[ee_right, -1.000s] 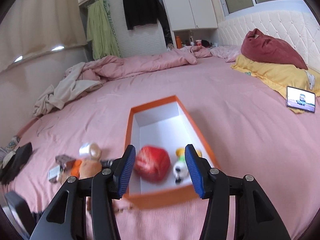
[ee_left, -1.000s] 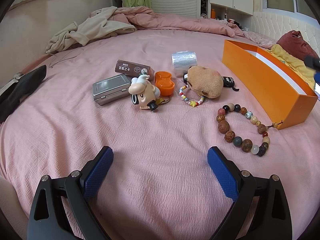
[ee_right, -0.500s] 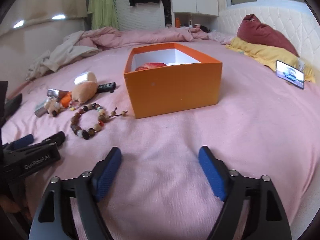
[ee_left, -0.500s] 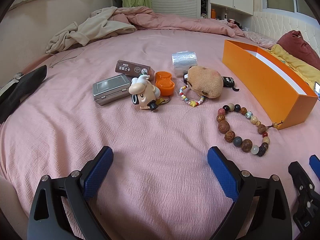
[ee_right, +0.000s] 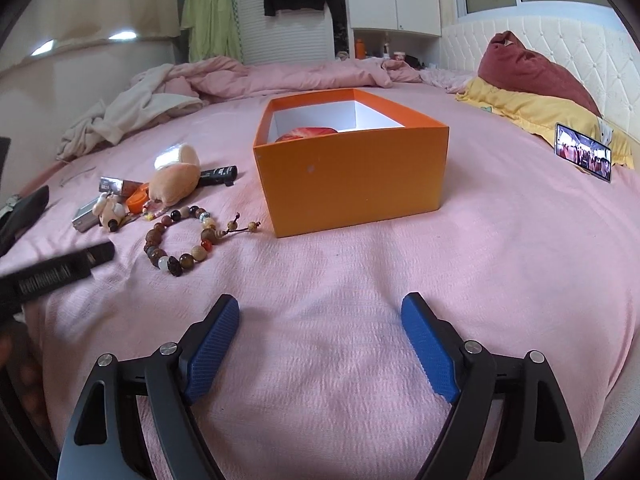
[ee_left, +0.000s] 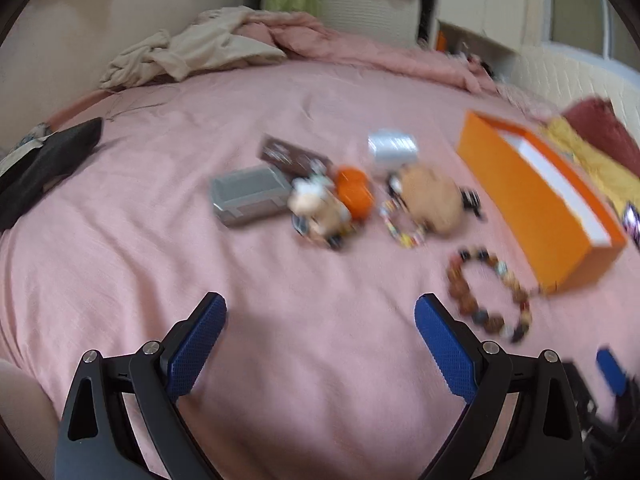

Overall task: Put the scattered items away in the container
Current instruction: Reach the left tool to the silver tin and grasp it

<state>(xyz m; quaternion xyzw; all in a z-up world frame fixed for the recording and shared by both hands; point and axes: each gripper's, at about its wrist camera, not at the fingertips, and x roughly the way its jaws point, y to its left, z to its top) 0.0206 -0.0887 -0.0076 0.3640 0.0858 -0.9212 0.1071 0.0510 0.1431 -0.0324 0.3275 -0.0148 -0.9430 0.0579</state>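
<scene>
An orange box (ee_right: 352, 172) stands on the pink bed with a red item (ee_right: 306, 135) inside; it also shows in the left wrist view (ee_left: 532, 204). Left of it lie a bead bracelet (ee_right: 180, 240) (ee_left: 490, 292), a tan plush (ee_right: 176, 184) (ee_left: 432, 200), a small toy figure (ee_right: 108, 210) (ee_left: 316, 212), an orange case (ee_left: 354, 194), a metal tin (ee_left: 248, 196), a brown packet (ee_left: 292, 156), a silver roll (ee_left: 392, 148) and a black stick (ee_right: 218, 175). My left gripper (ee_left: 320, 332) is open and empty, short of the items. My right gripper (ee_right: 320, 340) is open and empty, in front of the box.
A phone (ee_right: 584, 152) lies by a yellow pillow (ee_right: 532, 112) at the right. Crumpled bedding (ee_right: 160, 108) is piled at the back. A black cloth (ee_left: 44, 168) lies at the left edge. The left gripper's body (ee_right: 52, 276) shows at the right view's left.
My right gripper has pulled back from over the box to low in front of it and opened wide. The left view is now blurred and shifted a little.
</scene>
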